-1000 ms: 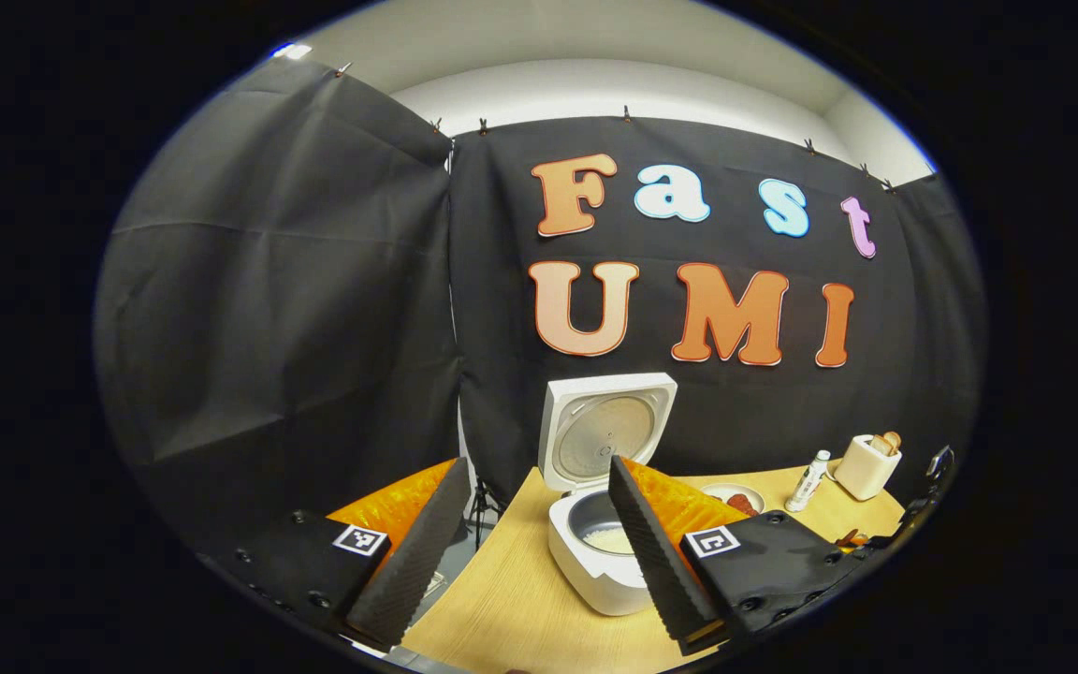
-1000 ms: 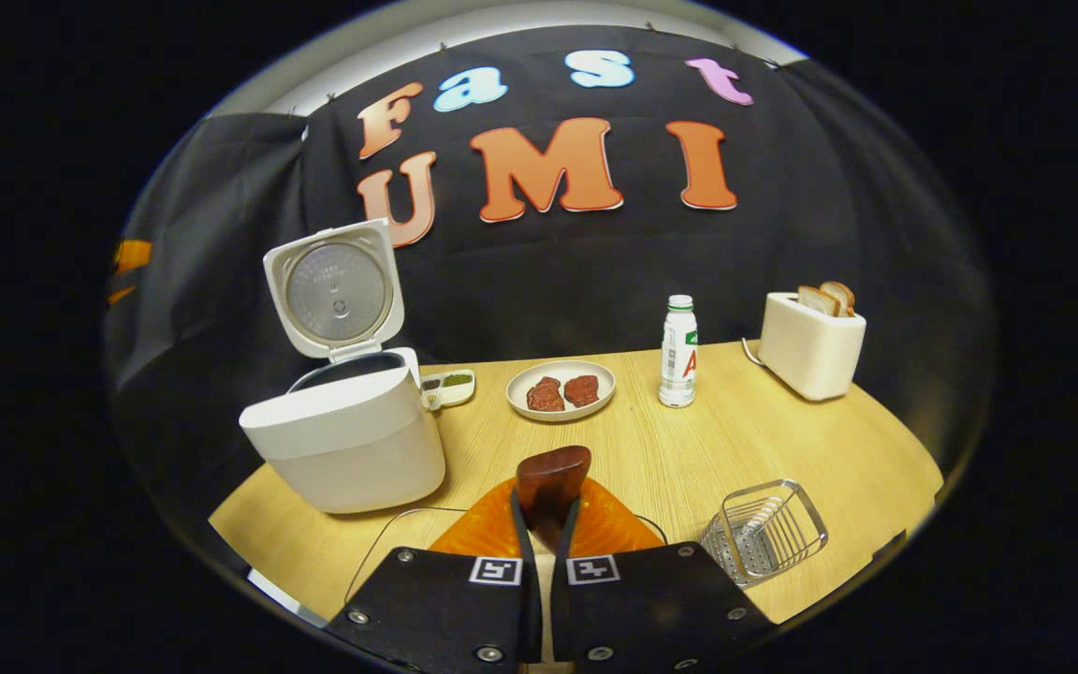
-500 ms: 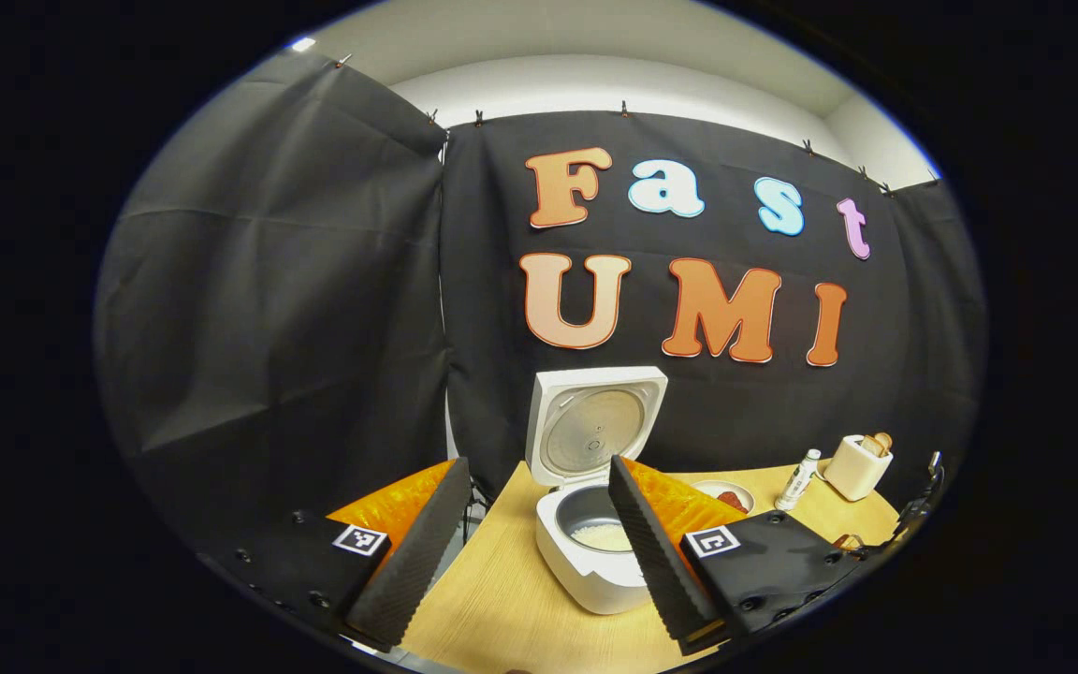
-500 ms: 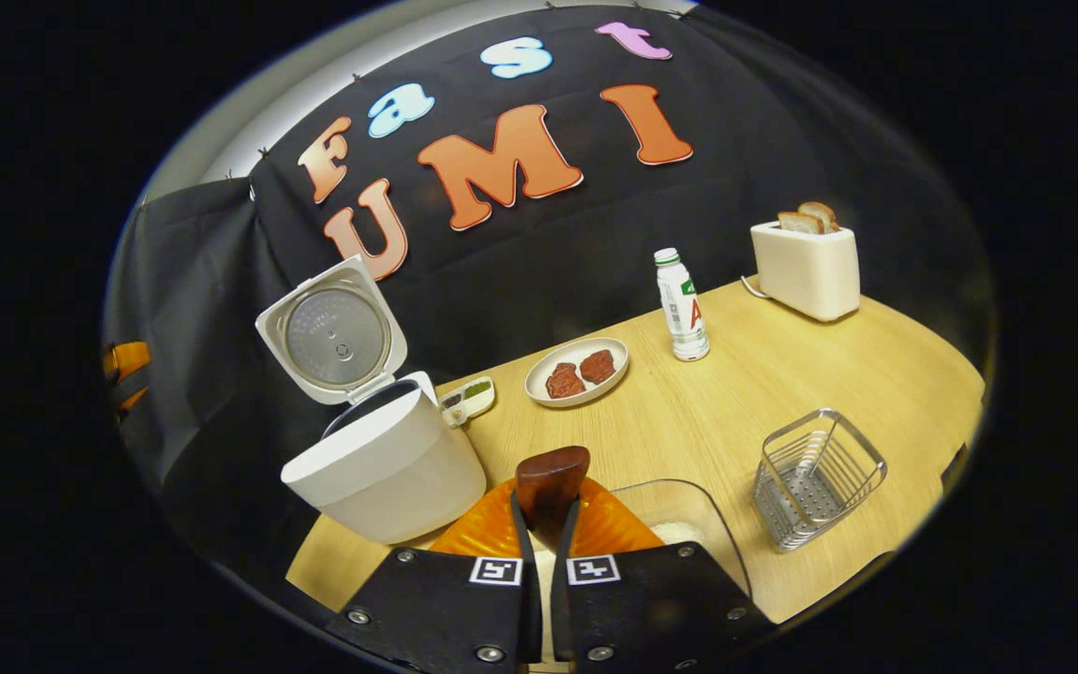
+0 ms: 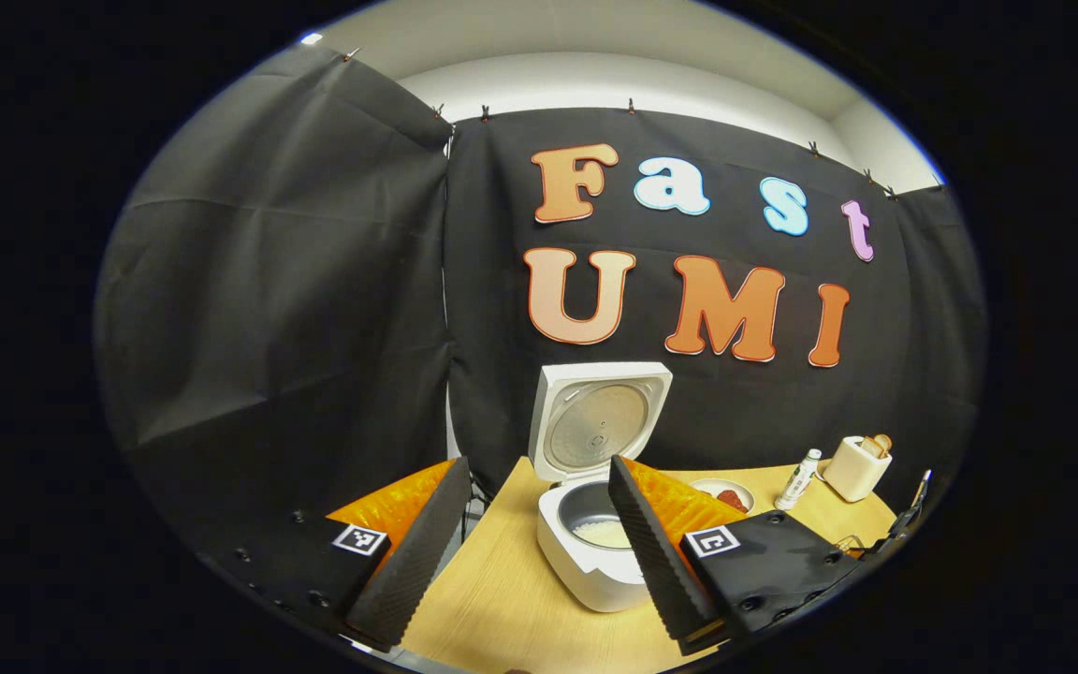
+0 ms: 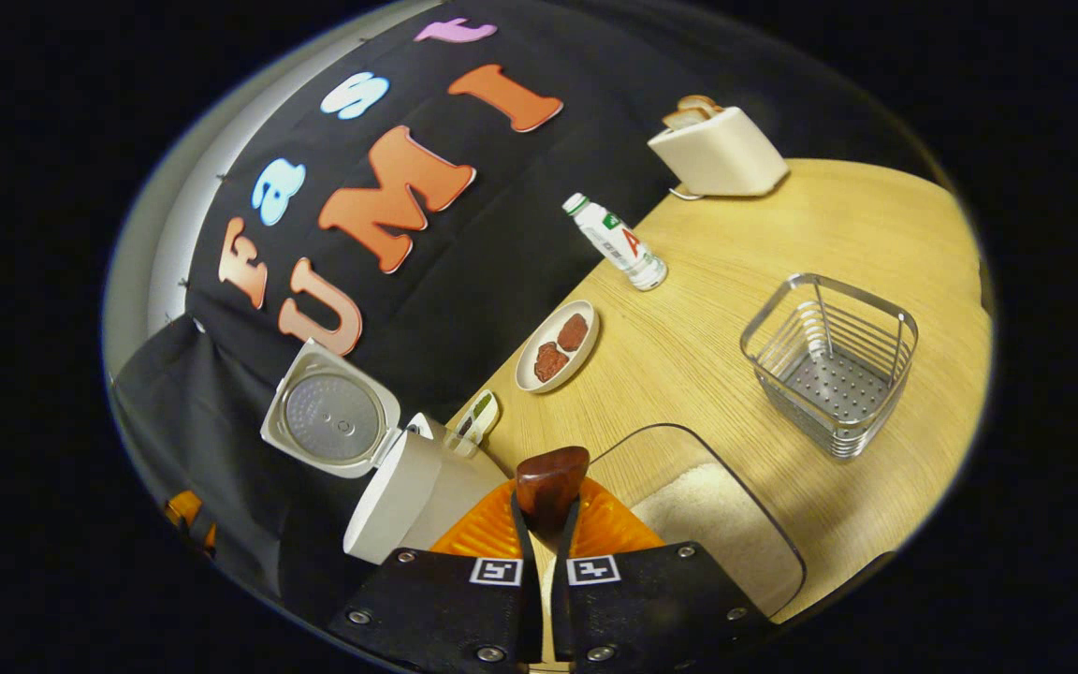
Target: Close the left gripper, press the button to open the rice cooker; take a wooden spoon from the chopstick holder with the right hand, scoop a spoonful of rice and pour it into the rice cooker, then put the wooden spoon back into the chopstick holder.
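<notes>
The right gripper point(image 6: 546, 524) is squeezing the spoon point(image 6: 550, 479) tight, over the rice tub point(image 6: 724, 524); the left gripper point(image 5: 539, 534) is hanging wide open; the cooker point(image 5: 595, 552) is sitting open with rice inside.

White rice cooker point(image 5: 595, 524) lower centre, lid upright, rice in its pot, dark wooden spoon point(image 6: 550, 482) bottom centre, wire chopstick holder point(image 6: 829, 363) at right

- Bottle point(image 6: 616, 243), on the table by the toaster: label carries a large red letter "A"; smaller print too small to read.
- Right gripper point(image 6: 544, 562): square black-and-white coded markers, no legible text.
- Left gripper point(image 5: 539, 552): same kind of markers.
</notes>
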